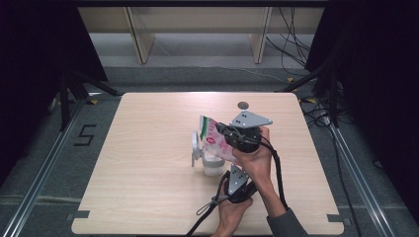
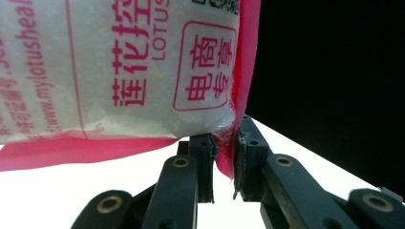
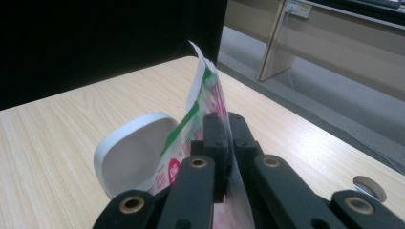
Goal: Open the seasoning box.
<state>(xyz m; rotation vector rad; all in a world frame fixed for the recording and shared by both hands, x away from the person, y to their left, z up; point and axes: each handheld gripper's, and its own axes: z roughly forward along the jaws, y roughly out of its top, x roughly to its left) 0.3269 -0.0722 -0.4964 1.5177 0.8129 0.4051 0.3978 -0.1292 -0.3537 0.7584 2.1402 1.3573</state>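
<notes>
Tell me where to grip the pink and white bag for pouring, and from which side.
Grip the bag by its flat sealed edges, as now: the right gripper clamps the thin upper edge from the person's side, the left gripper pinches the pink bottom corner from below. The filled middle bulges too wide for the jaws.

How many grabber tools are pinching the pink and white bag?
2. The right gripper pinches the bag at its upper edge, above the white container. The left gripper pinches the bag's lower pink corner, nearer the person.
</notes>
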